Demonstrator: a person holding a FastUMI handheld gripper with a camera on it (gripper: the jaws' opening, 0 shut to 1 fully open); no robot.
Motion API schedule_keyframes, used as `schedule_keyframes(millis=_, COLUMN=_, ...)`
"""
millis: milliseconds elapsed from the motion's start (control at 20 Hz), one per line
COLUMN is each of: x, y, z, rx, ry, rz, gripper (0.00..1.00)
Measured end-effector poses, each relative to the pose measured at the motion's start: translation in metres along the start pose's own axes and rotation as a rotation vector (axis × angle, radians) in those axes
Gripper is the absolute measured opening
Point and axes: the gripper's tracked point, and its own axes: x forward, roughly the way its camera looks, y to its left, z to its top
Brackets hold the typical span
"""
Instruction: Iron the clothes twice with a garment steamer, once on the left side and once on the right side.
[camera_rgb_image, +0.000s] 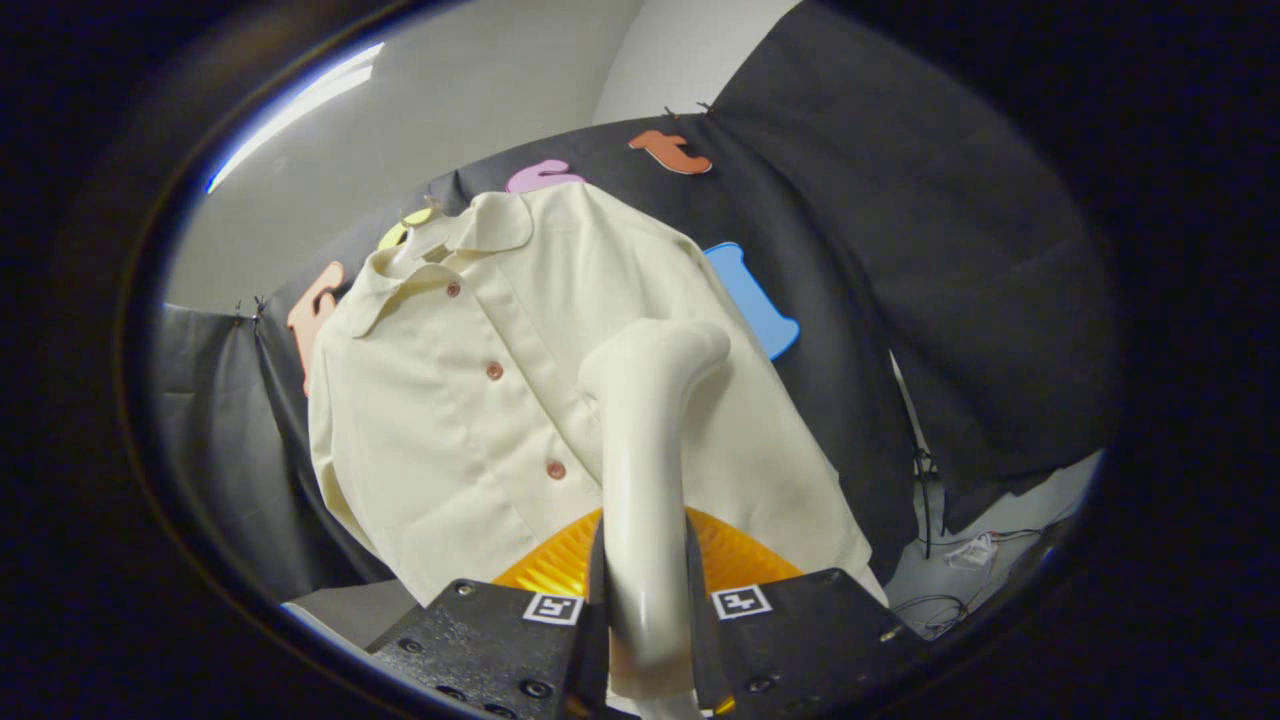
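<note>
Beyond the tongs, which are clamped on the upright handle of the cream plastic garment steamer, hangs the cream button-front collared shirt, the steamer's curved head meeting the shirt just beside its button placket.

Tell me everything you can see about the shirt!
The shirt is cream-coloured, of smooth woven-looking cloth, with a flat collar at the top and small reddish-brown buttons down the front, all done up. It hangs against the black booth wall and looks tilted from here. Soft folds run down its sides. A pale steamer, gripped between the fingers of the gripper, points its bent head at the cloth beside the button row; whether it touches cannot be told. An orange ribbed thing covers the hem.
</note>
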Motion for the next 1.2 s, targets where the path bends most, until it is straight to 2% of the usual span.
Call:
schedule_keyframes(millis=750, x=-0.030, y=-0.066, z=-0.097, rx=0.083, ry=0.120, rz=-0.080, gripper=0.33)
schedule_keyframes(millis=1200, x=-0.060, y=-0.093, z=-0.136, rx=0.146, ry=0.197, rz=-0.156, gripper=0.33)
